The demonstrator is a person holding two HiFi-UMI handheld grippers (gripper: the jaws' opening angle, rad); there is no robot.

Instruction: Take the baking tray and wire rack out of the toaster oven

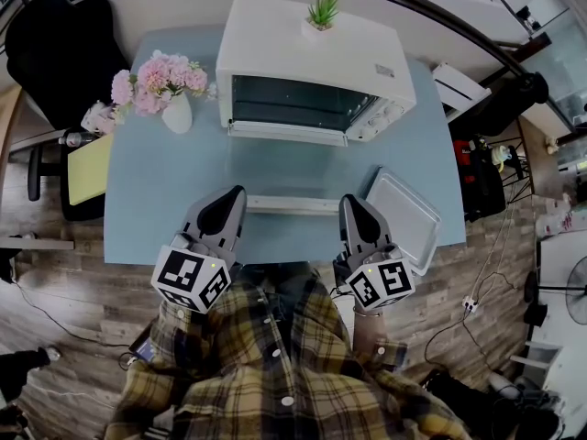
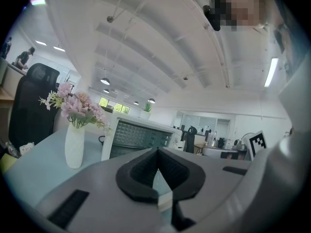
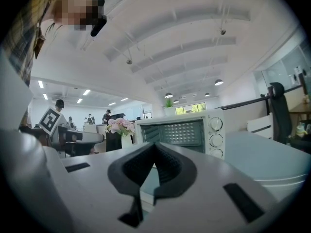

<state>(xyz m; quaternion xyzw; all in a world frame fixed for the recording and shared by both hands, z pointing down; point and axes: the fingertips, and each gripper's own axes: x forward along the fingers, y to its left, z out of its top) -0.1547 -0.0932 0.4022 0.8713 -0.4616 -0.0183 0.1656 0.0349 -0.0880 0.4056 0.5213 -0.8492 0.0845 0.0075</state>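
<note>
A white box-shaped toaster oven (image 1: 312,53) stands at the far side of the pale blue surface (image 1: 156,200). Its glass door is dropped open and flat toward the person, and the door's white bar handle (image 1: 292,204) is at the near edge. A small green potted plant (image 1: 321,12) sits on the oven's top. To the oven's left is a white ribbed vase (image 1: 177,113) holding pink flowers (image 1: 156,76). The grey rectangular metal baking tray (image 1: 404,214) is out of the oven and lies flat on the surface to the right of the open door. It is just beside the right hand-held gripper (image 1: 351,200). No view lets me make out the wire rack, and the oven cavity shows only its dimpled back wall in the right gripper view. The left hand-held gripper (image 1: 238,191) sits near the left end of the door handle and the right one near its right end, both pointing at the oven. I cannot tell whether either touches the handle. Each gripper's own view shows its black-padded jaws pressed together with nothing between them, both on the left (image 2: 156,152) and on the right (image 3: 154,147). The person's yellow-and-brown plaid shirt (image 1: 275,365) fills the bottom of the head view.
</note>
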